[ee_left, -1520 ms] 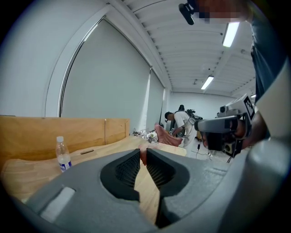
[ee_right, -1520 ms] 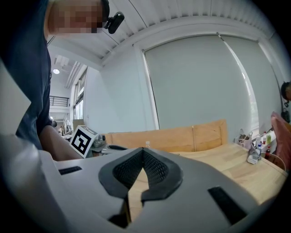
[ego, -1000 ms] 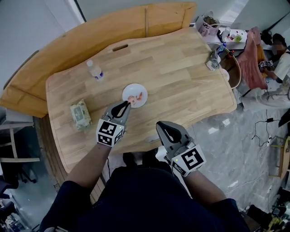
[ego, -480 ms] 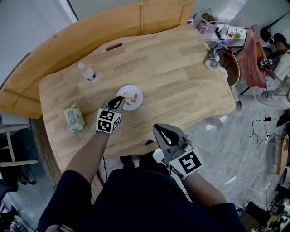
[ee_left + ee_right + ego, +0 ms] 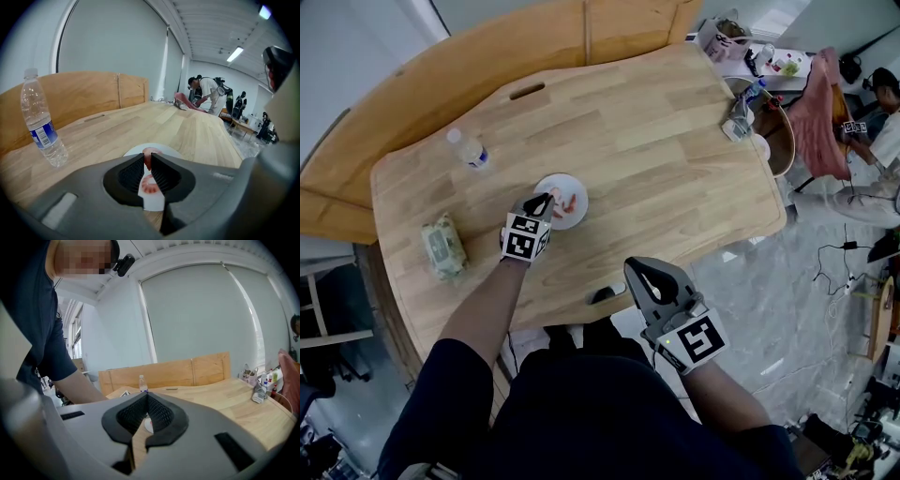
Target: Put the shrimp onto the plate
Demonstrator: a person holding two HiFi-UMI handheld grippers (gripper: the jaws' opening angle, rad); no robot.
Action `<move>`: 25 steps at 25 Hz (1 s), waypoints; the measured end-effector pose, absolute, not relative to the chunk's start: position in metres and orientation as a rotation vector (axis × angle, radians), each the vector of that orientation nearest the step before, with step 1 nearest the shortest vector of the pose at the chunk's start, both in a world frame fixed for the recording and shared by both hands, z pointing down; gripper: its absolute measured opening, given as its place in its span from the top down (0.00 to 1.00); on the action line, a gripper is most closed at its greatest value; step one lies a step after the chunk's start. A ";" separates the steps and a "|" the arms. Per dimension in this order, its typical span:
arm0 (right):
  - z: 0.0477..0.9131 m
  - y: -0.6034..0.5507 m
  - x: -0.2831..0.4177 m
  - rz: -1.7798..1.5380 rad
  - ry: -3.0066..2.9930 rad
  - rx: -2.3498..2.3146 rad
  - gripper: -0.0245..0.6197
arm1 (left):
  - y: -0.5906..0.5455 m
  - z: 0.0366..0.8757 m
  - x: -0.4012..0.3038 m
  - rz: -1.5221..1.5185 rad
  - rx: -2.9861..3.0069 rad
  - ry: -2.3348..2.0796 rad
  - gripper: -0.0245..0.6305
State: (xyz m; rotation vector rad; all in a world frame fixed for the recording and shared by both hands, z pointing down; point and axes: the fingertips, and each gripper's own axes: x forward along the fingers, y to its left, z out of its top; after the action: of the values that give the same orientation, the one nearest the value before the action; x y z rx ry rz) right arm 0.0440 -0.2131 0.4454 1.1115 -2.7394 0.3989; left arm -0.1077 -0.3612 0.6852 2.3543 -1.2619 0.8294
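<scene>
The light wooden table carries a round white plate left of centre. The left gripper reaches in from the plate's 7 o'clock side, tips above the plate's left part. Its jaws are clamped on a pink shrimp at their tips (only a narrow gap shows). A second pink shrimp lies on the plate. A clear plastic water bottle stands at 10 o'clock from the plate, and a soft green packet lies at 8 o'clock. The right gripper, jaws together tip to tip on nothing, is held off the table's near edge at 5 o'clock.
</scene>
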 end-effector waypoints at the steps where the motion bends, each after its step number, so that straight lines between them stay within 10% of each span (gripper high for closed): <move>1: 0.447 -0.214 0.045 0.403 -2.737 1.112 0.95 | -0.363 0.689 -0.107 0.845 2.349 -1.256 0.89; 25: 0.445 -0.211 0.048 0.443 -2.752 1.101 0.95 | -0.380 0.729 -0.099 1.114 2.276 -1.181 0.89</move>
State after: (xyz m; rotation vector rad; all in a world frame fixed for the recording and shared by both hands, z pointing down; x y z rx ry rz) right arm 0.0481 -0.2111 0.4452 1.1006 -2.7516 0.4429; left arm -0.0987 -0.3800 0.7289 2.2757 -1.1805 1.1142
